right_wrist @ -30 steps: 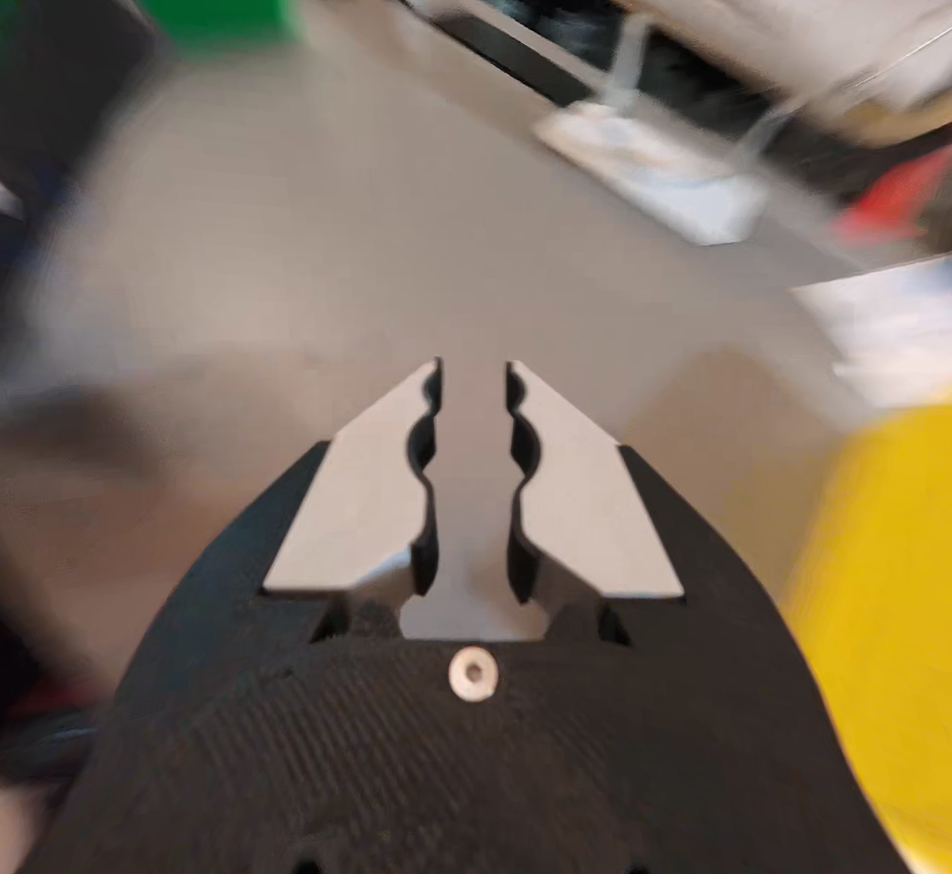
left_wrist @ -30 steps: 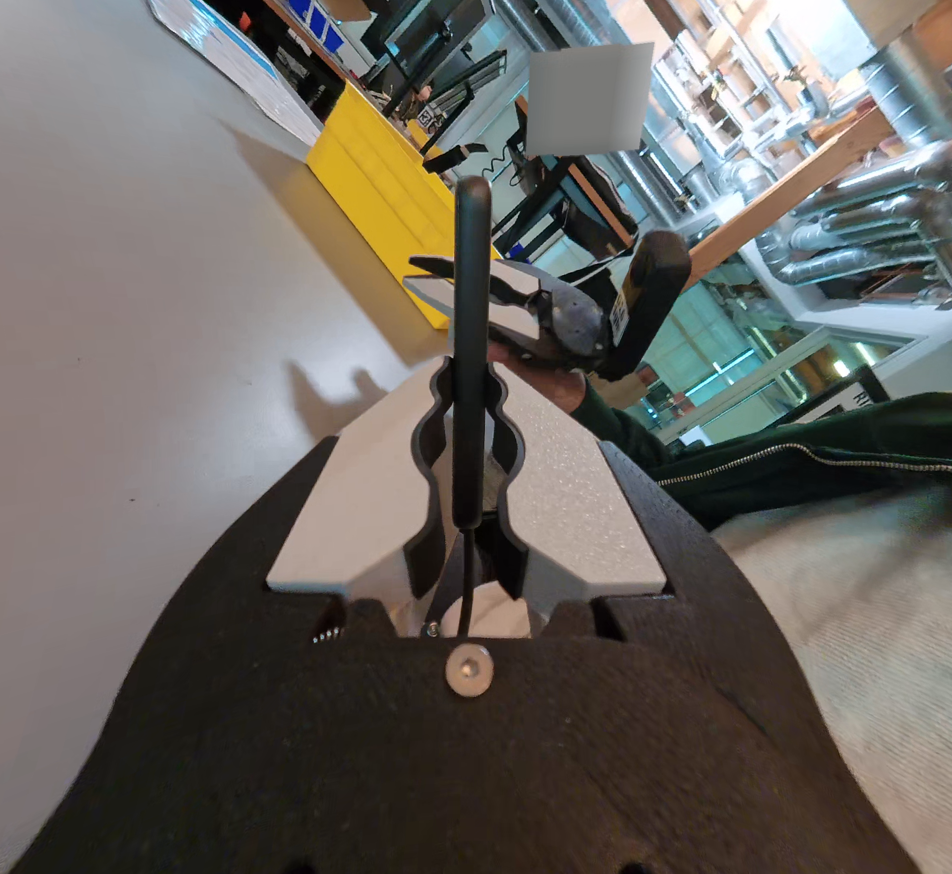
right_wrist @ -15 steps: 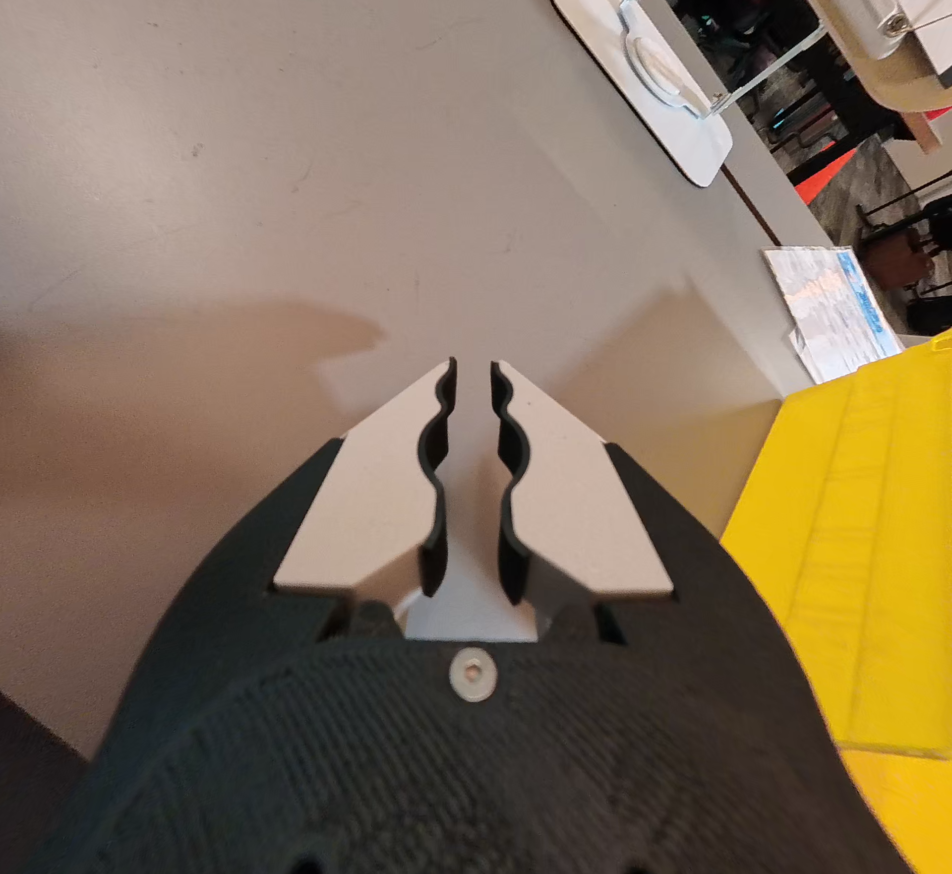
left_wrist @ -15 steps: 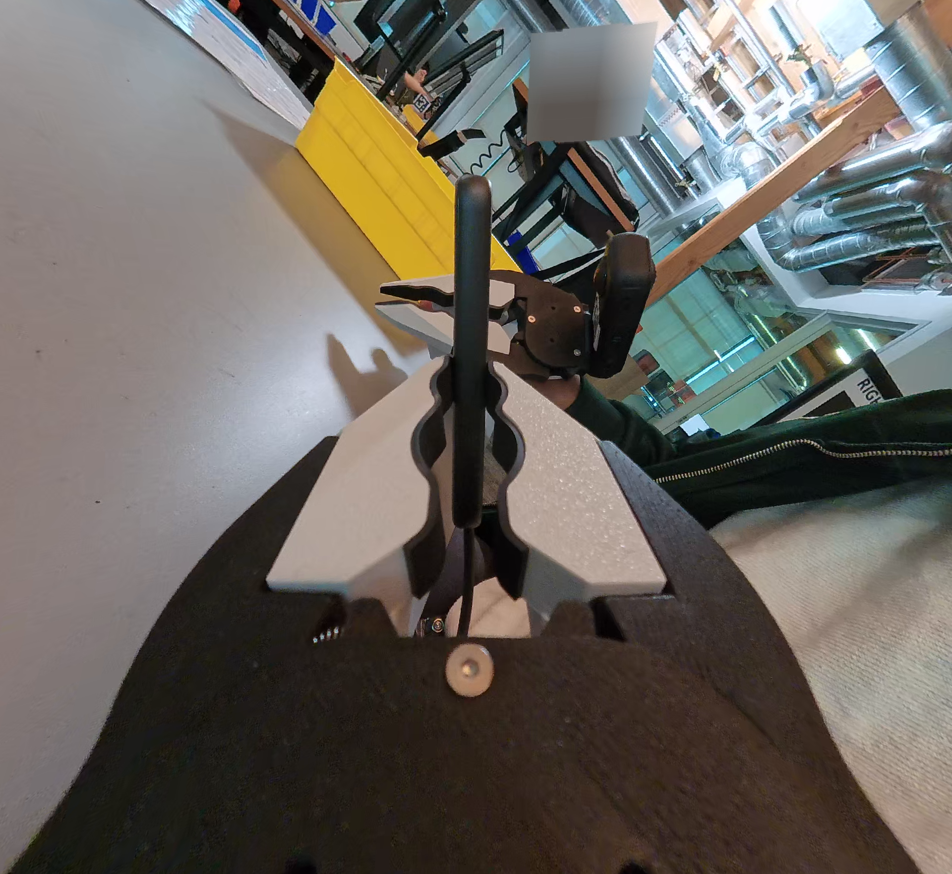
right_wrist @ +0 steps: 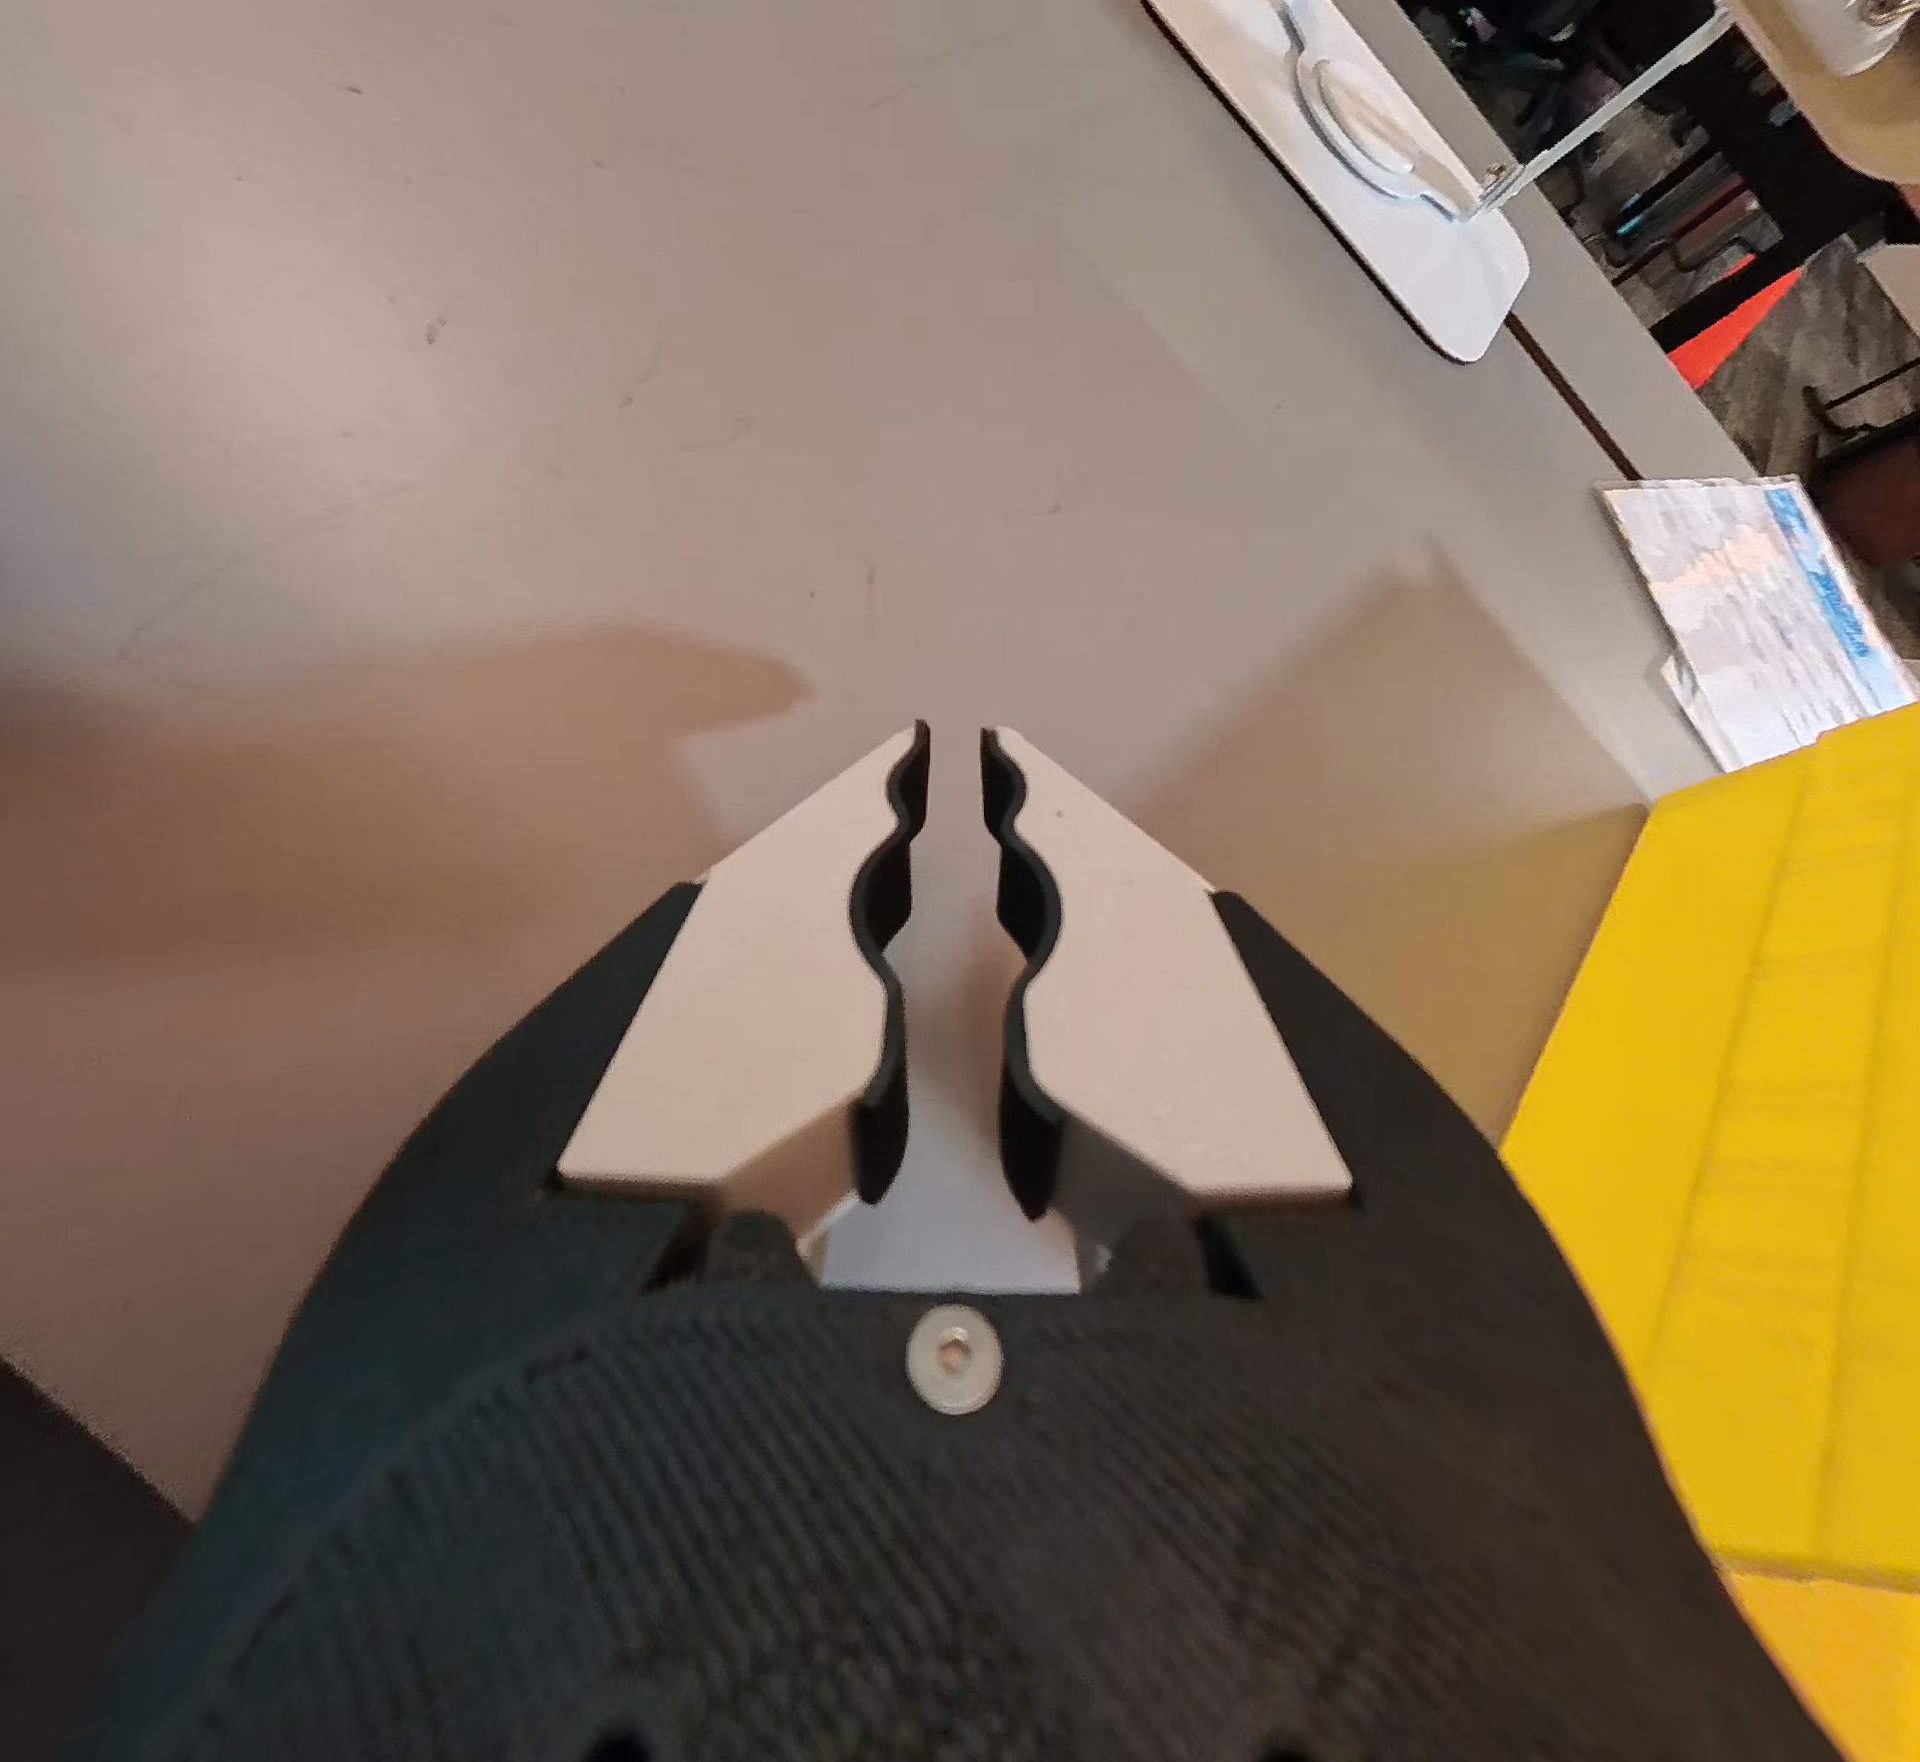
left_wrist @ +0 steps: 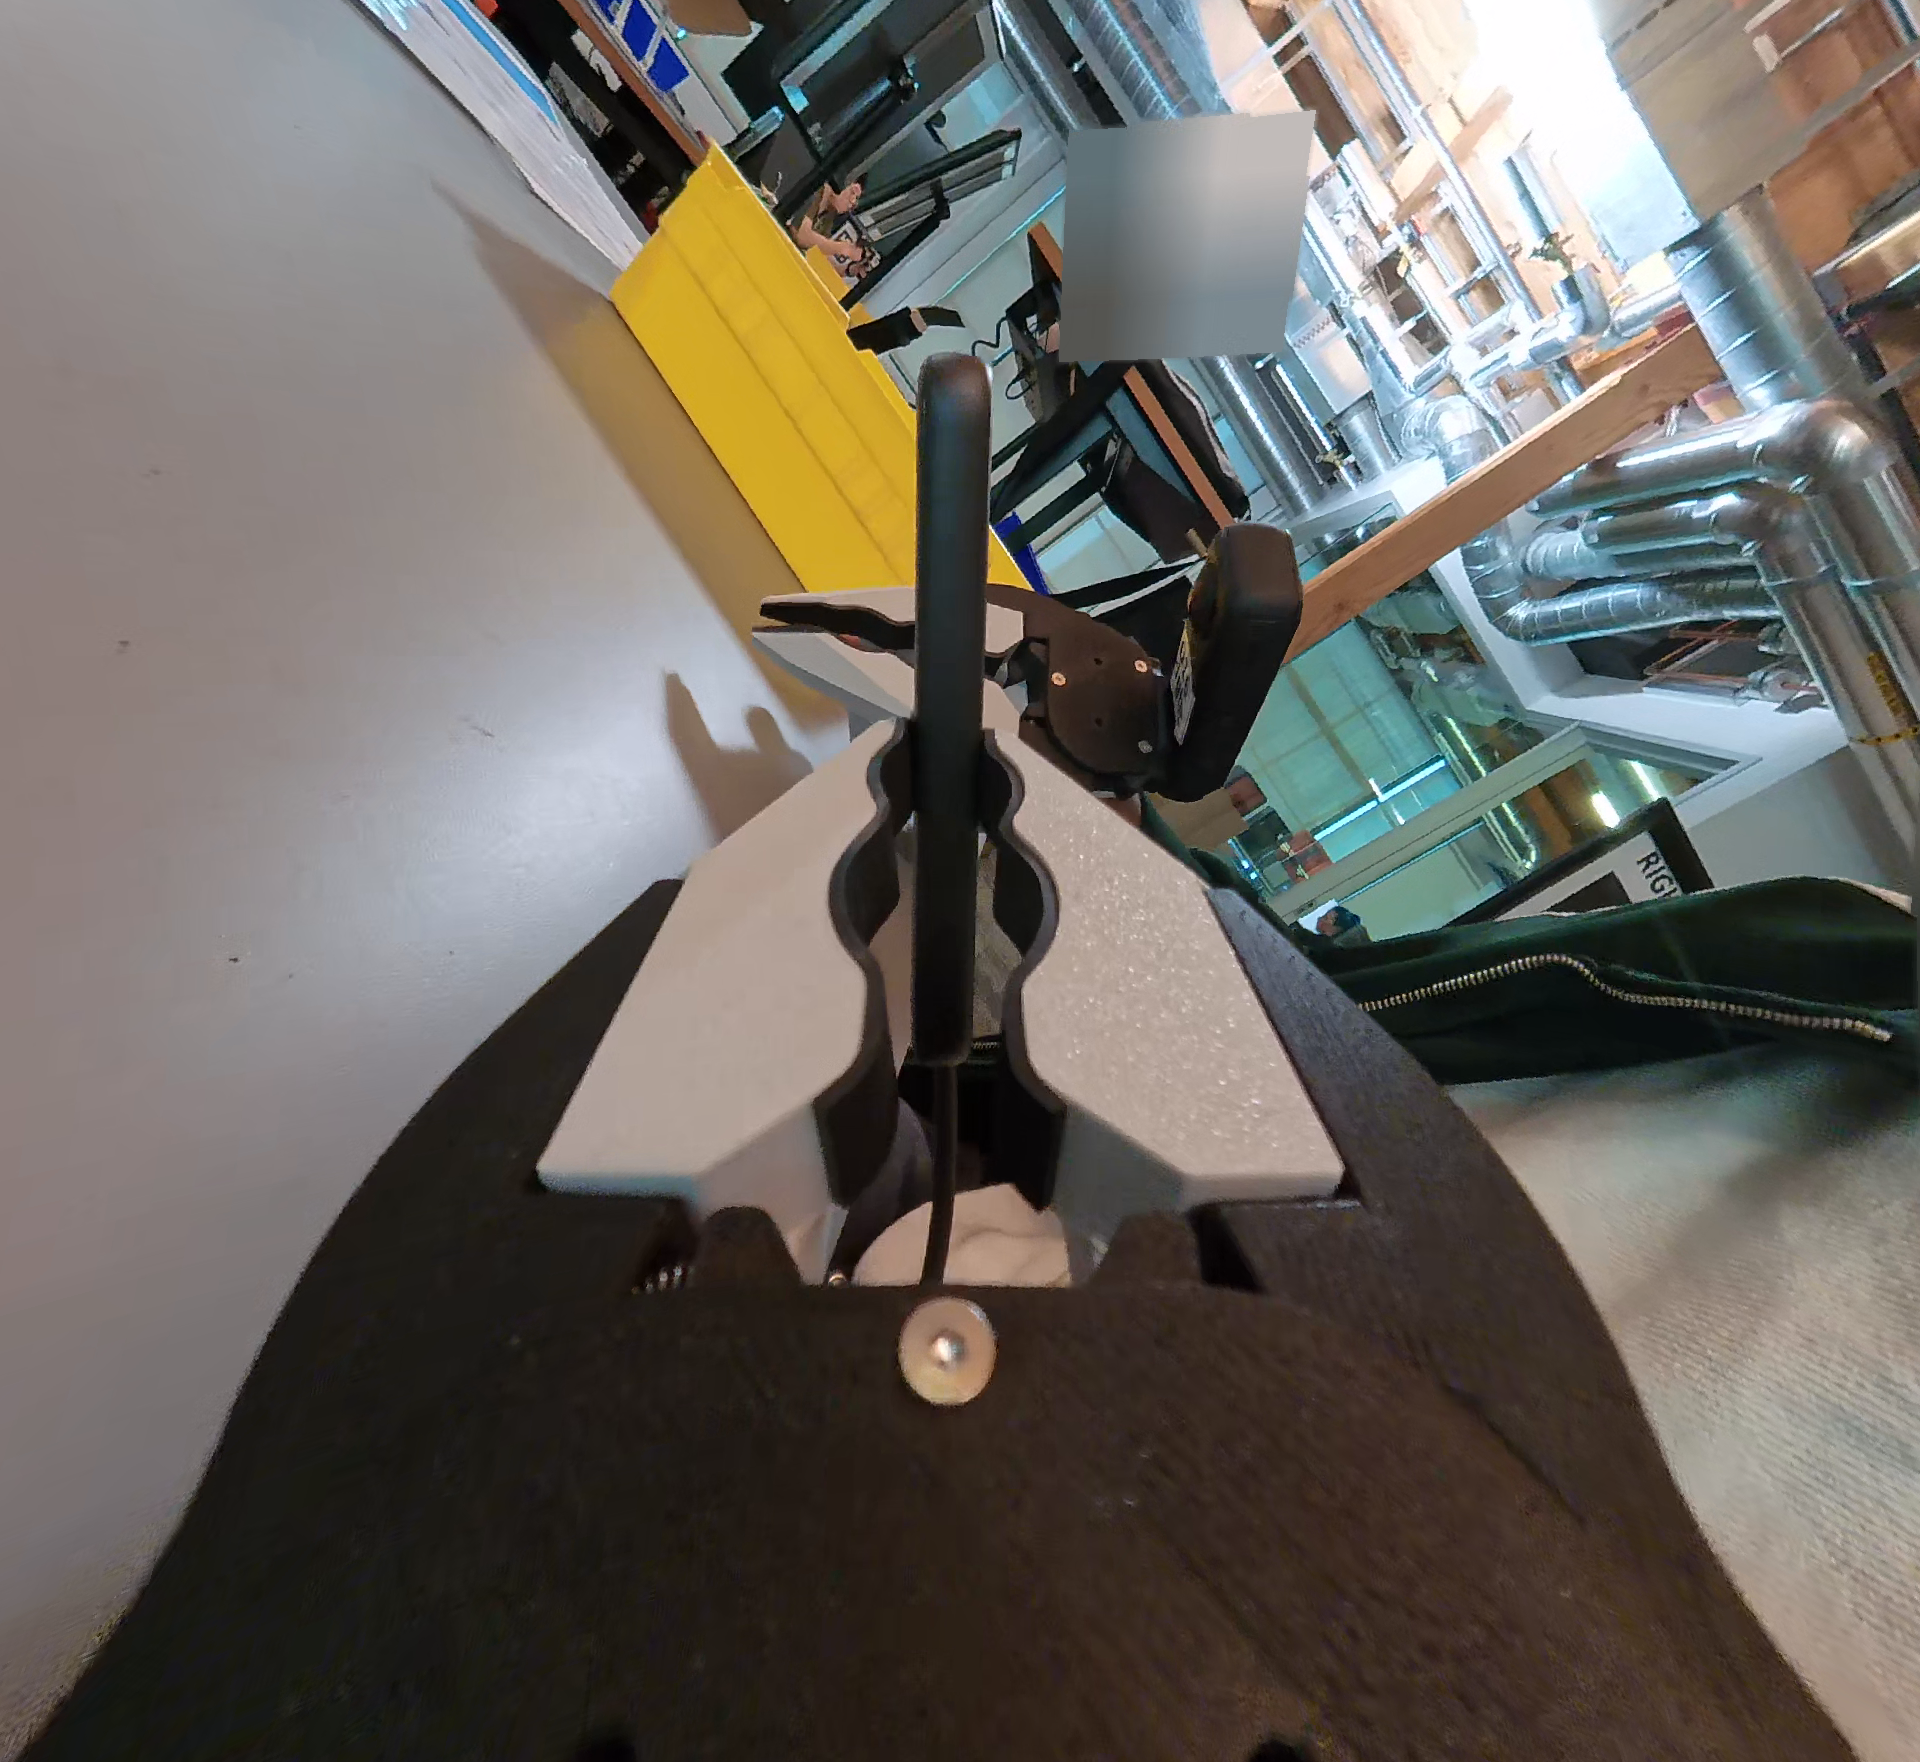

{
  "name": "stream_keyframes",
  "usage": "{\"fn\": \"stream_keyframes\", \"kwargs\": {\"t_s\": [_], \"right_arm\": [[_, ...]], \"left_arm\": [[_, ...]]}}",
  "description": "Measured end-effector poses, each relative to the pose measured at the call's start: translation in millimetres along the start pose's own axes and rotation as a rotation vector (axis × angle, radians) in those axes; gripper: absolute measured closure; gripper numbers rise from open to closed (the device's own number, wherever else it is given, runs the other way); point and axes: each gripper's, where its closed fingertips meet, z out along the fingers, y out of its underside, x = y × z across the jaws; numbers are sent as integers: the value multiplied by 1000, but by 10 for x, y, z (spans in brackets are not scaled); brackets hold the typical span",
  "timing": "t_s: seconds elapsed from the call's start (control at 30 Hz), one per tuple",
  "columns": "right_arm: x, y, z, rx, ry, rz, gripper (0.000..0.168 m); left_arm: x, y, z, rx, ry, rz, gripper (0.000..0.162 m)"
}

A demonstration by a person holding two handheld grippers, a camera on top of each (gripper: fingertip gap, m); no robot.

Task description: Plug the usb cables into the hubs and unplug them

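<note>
Hub point(left_wrist: 951, 673) first: a slim, matte black bar with a rounded far end, seen edge-on and standing upright between my left gripper point(left_wrist: 948, 756)'s fingers, which are clamped tight on its flat sides. A thin black cable point(left_wrist: 940, 1182) runs from its near end back into the gripper body. I cannot see any ports from this angle.

Beyond it my right gripper point(left_wrist: 831, 637) hovers above the grey table point(left_wrist: 312, 569), close behind the hub, held by a person in a dark green sleeve point(left_wrist: 1621, 974). In the right wrist view its fingers point(right_wrist: 790, 964) stand with only a narrow gap between them and nothing held; the bare tabletop shows through the gap.

A yellow bin point(left_wrist: 769, 382) sits on the table past both grippers, with a white stand point(right_wrist: 1340, 143) and a blue-and-white packet point(right_wrist: 1756, 611) near the far edge.
</note>
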Motion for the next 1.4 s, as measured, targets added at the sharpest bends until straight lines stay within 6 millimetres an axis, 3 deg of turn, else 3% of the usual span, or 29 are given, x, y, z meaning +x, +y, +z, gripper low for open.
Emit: {"fn": "stream_keyframes", "kwargs": {"t_s": [0.03,0.27,0.4,0.5,0.67,0.83,0.93,1.03,1.17,1.33,1.4], "right_arm": [[-33,-19,-3,13,-28,27,160],[-206,-199,41,20,-259,284,165],[-300,-631,209,73,-357,314,156],[-472,-1181,348,139,-416,217,156],[-987,-2410,488,323,-546,3,160],[-1791,-3531,647,419,-750,-203,168],[-2285,-3958,990,362,-802,-360,166],[-2751,-4087,1466,198,-867,-501,159],[-3258,-4023,1904,65,-927,-708,150],[-3510,-3868,2242,40,-791,-1099,129],[-3569,-3796,2300,13,-773,-1184,132]], "left_arm": [[-5,-7,-2,5,-1,-3,154],[9,-57,-43,32,5,-14,154],[34,-124,-175,75,10,-30,154],[54,-178,-332,125,0,-39,154],[99,-264,-777,252,-59,-31,154],[50,-349,-1240,356,-163,7,154],[42,-395,-1405,395,-187,18,154],[21,-425,-1481,417,-193,7,154],[-7,-455,-1507,409,-195,9,154],[-12,-484,-1531,422,-181,-9,154],[-25,-470,-1503,412,-176,-17,154]]}}
